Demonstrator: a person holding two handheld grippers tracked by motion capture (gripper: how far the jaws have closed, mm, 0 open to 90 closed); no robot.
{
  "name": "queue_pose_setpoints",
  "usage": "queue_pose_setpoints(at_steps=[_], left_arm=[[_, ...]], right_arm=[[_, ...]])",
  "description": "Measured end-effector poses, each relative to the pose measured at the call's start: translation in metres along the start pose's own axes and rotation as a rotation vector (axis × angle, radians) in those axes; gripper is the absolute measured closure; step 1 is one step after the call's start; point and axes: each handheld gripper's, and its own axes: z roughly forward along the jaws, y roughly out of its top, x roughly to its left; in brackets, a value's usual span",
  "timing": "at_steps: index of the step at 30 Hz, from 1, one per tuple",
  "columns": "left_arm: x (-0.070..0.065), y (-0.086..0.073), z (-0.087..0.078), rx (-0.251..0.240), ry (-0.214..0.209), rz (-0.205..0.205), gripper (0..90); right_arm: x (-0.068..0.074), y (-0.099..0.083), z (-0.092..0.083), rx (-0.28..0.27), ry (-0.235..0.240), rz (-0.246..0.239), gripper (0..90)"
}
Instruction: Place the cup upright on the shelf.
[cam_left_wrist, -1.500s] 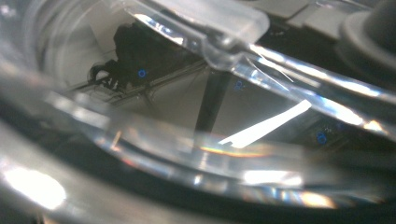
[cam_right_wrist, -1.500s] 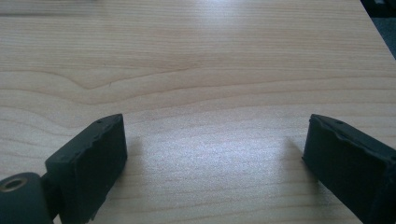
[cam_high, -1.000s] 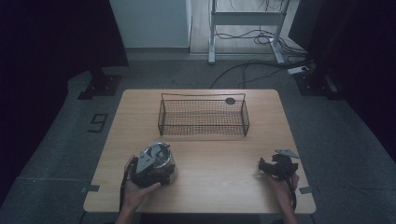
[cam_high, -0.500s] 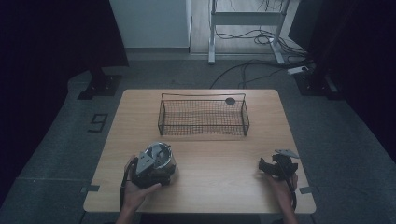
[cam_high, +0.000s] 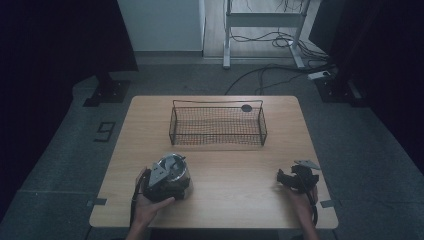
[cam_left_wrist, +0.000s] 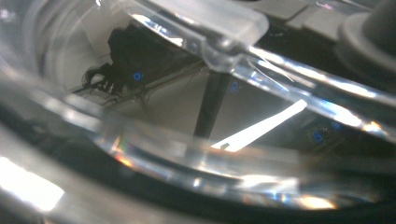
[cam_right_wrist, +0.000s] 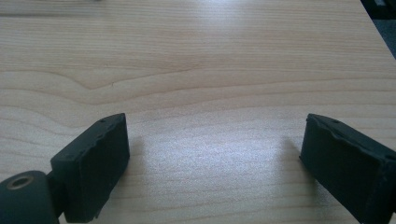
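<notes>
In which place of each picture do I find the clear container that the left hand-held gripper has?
High view: the clear container is at front left of the wooden table, at the left hand-held gripper.
Left gripper view: the container's clear wall is pressed close to the camera and blurred.
Right gripper view: the open right hand-held gripper faces bare table wood.
Shared landmark: the table top, in the high and right gripper views.

High view looks forward and down over the whole tabletop (cam_high: 235, 175); right gripper view sits close above the same wood; left gripper view presses against clear plastic.
</notes>
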Motion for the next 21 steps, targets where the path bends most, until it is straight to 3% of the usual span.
queue_pose_setpoints(at_steps=[12,21], left_arm=[[-0.0026,0.0016,-0.0014,-0.011,-0.010,0.000,3.8],[-0.0098,-0.0013,0.0069,0.032,-0.021,0.018,3.8]], right_arm=[[0.0001,0.0000,-0.0001,0.000,0.001,0.000,8.0],[0.0002,-0.0001,-0.0002,-0.001,0.002,-0.001,8.4]])
